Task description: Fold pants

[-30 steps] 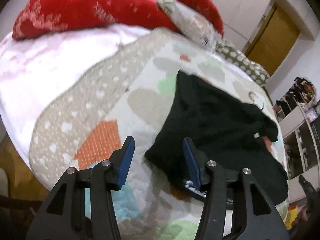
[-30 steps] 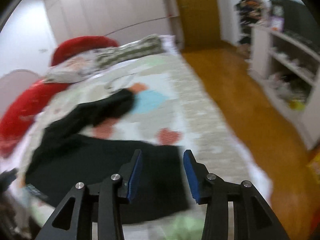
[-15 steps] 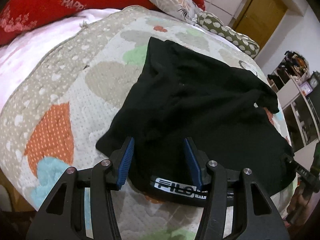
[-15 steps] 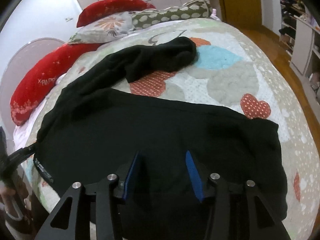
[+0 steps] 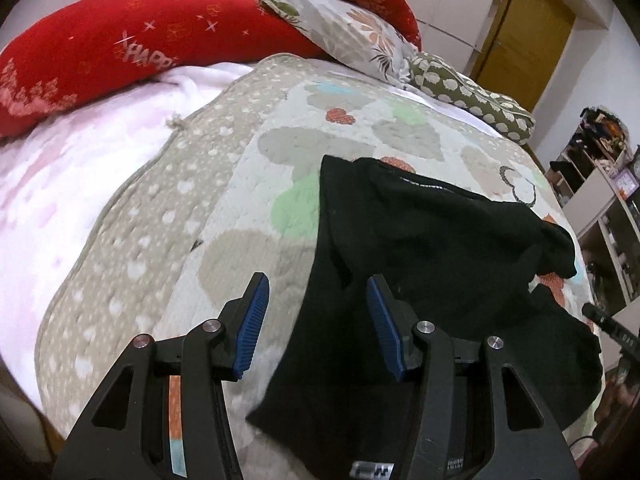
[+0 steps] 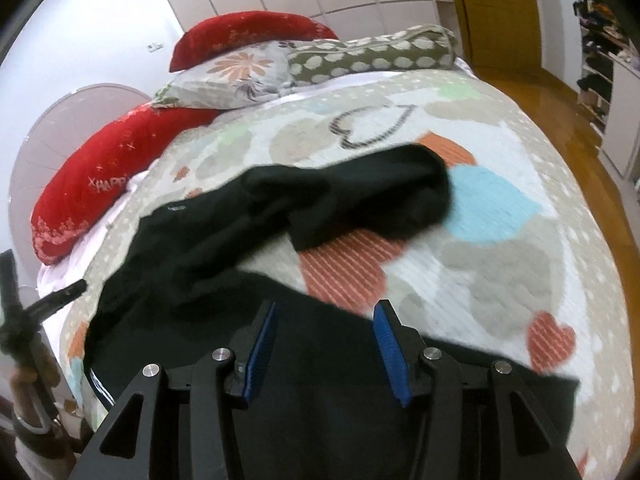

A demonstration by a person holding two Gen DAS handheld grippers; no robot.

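Note:
Black pants (image 5: 440,248) lie crumpled on a heart-patterned quilt (image 5: 248,184). My left gripper (image 5: 316,292) hovers open over their left edge; the cloth's border runs between the blue pads without being pressed. In the right wrist view the pants (image 6: 192,272) spread across the bed, with one leg (image 6: 360,200) bunched farther back. My right gripper (image 6: 326,312) stands open just above the near leg, and nothing is pinched. The waistband label (image 5: 372,470) shows under the left gripper's body.
Red pillows (image 5: 120,48), a floral pillow (image 5: 344,28) and a dotted green bolster (image 5: 472,96) line the bed's head. A white sheet (image 5: 60,184) lies at the left. Wooden floor (image 6: 580,128), shelves (image 5: 600,208) and a door (image 5: 524,32) are to the right. A hand (image 6: 28,380) holds the other gripper.
The left gripper shifted from over the waistband to the pants' left edge. The right gripper swept in from the bed's side and now sits low over the near leg, its jaws slightly wider.

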